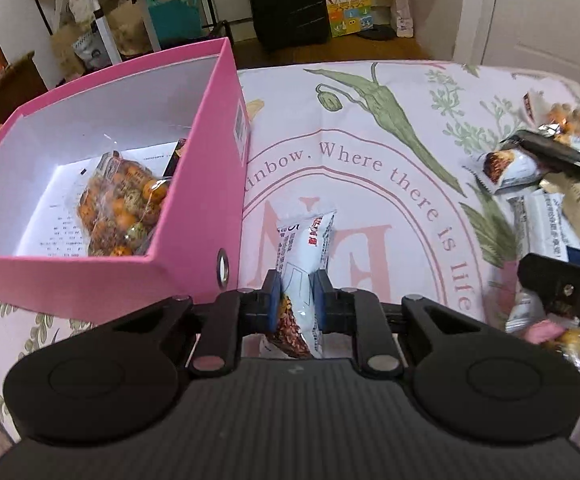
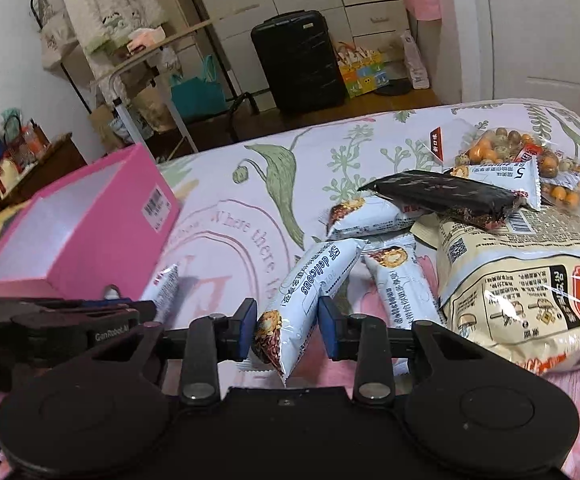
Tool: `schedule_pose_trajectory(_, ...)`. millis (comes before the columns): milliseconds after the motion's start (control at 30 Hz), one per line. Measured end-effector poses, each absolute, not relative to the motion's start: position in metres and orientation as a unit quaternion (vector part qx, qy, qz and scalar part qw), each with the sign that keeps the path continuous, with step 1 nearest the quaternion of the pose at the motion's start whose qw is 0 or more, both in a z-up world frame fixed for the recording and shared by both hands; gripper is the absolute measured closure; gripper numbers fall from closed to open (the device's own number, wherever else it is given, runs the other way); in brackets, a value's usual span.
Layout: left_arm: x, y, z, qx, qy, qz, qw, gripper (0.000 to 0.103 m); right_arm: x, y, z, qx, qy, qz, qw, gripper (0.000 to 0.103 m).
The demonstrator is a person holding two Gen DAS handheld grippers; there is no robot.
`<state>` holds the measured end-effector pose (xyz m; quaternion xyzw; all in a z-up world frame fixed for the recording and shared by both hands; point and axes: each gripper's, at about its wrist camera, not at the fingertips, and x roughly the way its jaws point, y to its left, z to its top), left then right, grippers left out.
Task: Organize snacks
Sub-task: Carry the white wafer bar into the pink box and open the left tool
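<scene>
Left wrist view: left gripper (image 1: 297,300) pinches a white snack bar (image 1: 304,264) near its printed end, blue pads pressing the wrapper from both sides
Right wrist view: right gripper (image 2: 288,326) has its pads against a white "SF delicous" bar (image 2: 310,292), jaws closed on it; the wrapper tilts up from the pile
Why held so: each bar is taken by one end, likely so it can hang free and drop lengthwise into the box
Pink box (image 1: 210,184): open-topped, just left of the left gripper's bar; a bag of coated nuts (image 1: 124,208) already lies inside
Snack pile: more white bars, a black bar (image 2: 442,196), a large cream bag (image 2: 526,280) and a second bag of nuts (image 2: 530,168) crowd the right side of the floral cloth (image 1: 370,120)
Edges: the near box wall stands taller than the held bar, so a lift over the rim seems needed
Open room: bare cloth between box and pile gives a free lane; the two grippers sit close together there
</scene>
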<state>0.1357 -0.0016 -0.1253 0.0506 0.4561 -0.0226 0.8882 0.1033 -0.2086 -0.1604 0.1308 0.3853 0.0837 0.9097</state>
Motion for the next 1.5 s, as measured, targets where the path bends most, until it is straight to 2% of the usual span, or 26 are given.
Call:
schedule_pose_trajectory(200, 0.119, 0.012, -0.104, 0.014, 0.47, -0.046, 0.881, 0.087, 0.096, -0.21, -0.148, 0.178, 0.417, 0.119, 0.883, 0.065)
schedule_pose_trajectory(433, 0.1, 0.032, -0.076, -0.047, 0.494, -0.081, 0.864, 0.087, 0.081, -0.196, -0.125, 0.163, 0.435, 0.168, 0.87, 0.065)
schedule_pose_trajectory(700, 0.089, 0.052, -0.046, -0.067, 0.488, -0.096, 0.865, 0.088, 0.075, -0.168, -0.092, 0.112, 0.436, 0.223, 0.865, 0.065)
schedule_pose_trajectory(1033, 0.089, 0.085, -0.005, -0.067, 0.475, -0.098, 0.872, 0.088, 0.079, -0.128, -0.063, 0.065, 0.426, 0.279, 0.858, 0.065)
schedule_pose_trajectory(1267, 0.101, 0.116, 0.029, -0.045, 0.439, -0.054, 0.896, 0.088, 0.097, -0.097, -0.047, 0.042, 0.406, 0.317, 0.856, 0.065)
schedule_pose_trajectory(1500, 0.132, 0.153, 0.03, -0.049, 0.423, -0.006, 0.905, 0.088, 0.14, -0.054, -0.044, 0.025, 0.385, 0.357, 0.85, 0.065)
